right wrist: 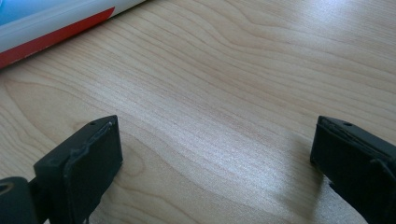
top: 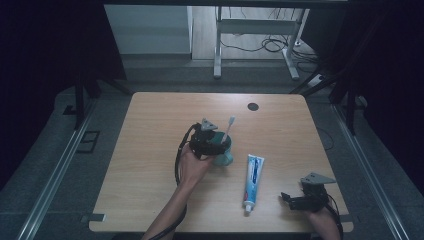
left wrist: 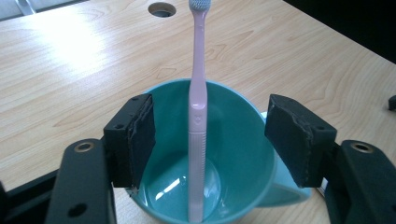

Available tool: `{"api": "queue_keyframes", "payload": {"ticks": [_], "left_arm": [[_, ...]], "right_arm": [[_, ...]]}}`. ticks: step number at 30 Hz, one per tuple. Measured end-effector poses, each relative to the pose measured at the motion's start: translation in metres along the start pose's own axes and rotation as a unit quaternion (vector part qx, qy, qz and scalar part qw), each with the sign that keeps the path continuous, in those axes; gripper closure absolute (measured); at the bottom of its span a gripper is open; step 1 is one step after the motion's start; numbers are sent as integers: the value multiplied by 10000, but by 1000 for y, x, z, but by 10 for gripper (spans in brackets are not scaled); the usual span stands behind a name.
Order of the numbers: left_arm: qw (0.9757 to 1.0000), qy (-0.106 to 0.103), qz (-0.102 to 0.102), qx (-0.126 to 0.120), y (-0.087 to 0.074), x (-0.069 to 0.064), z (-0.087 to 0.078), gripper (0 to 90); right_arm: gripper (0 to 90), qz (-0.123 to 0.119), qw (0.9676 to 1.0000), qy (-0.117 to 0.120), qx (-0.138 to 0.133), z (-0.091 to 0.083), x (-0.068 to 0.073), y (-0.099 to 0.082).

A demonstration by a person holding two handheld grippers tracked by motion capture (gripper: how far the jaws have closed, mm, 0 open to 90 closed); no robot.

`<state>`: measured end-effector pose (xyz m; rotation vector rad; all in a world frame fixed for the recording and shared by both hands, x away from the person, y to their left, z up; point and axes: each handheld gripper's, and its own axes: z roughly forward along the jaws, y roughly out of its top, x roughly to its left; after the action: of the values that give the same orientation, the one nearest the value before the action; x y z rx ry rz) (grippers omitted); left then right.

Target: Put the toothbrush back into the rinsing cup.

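I am holding my left gripper [left wrist: 208, 140] over the teal mug [left wrist: 233, 154], which is standing upright near the middle of the bench [top: 150, 150]. My left fingers [left wrist: 135, 137] are spread wide: one pad is sitting just inside the mug's rim on one side, the other is hanging outside the rim on the handle side. Neither is pressing on anything.

The pink toothbrush [left wrist: 197, 116] is standing in the mug, foot on the mug's bottom, handle leaning on the far rim, bristle head [left wrist: 200, 4] sticking up well above it. Its long axis is running almost straight up and away from me, right down the middle of the gap between my fingers and apart from both pads. So I am judging the toothbrush as let go and resting on its own; any withdrawal should be going straight up along that axis, or a pad may be knocking the handle or catching the rim.

The toothpaste tube [top: 253, 180] is lying flat just beside the mug, on the side toward my right gripper [top: 300, 200], with its long axis pointing toward me. My right fingers [right wrist: 88, 163] are also spread, holding nothing, resting low on the bench near the tube's cap end. For the tube, my right hand is the nearer one.
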<state>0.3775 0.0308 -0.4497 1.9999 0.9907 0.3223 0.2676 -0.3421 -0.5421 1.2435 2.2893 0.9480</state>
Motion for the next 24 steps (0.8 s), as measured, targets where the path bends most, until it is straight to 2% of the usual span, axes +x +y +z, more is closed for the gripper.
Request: {"api": "queue_keyframes", "payload": {"ticks": [3,10,14,20,21,22,24], "left_arm": [[10000,-37,-25,9,0,1,-4,300],[9998,-196,69,-26,-1,2,-15,271],[9996,-278,92,5,-3,2,-21,212],[9994,-196,276,115,-5,-2,-28,122],[9993,-197,280,128,-6,-3,-29,68],[9993,-189,283,149,-6,-4,-29,68],[9989,-112,406,189,-7,-6,-29,0]], "right_arm": [[19,0,10000,1,0,0,0,0],[19,-1,10000,0,-1,0,0,0],[19,-1,10000,-1,0,0,0,0],[19,-2,10000,0,-1,0,0,0],[19,-2,10000,-1,0,0,0,0],[19,-2,10000,-1,0,0,0,0],[19,0,10000,-1,0,0,0,0]]}}
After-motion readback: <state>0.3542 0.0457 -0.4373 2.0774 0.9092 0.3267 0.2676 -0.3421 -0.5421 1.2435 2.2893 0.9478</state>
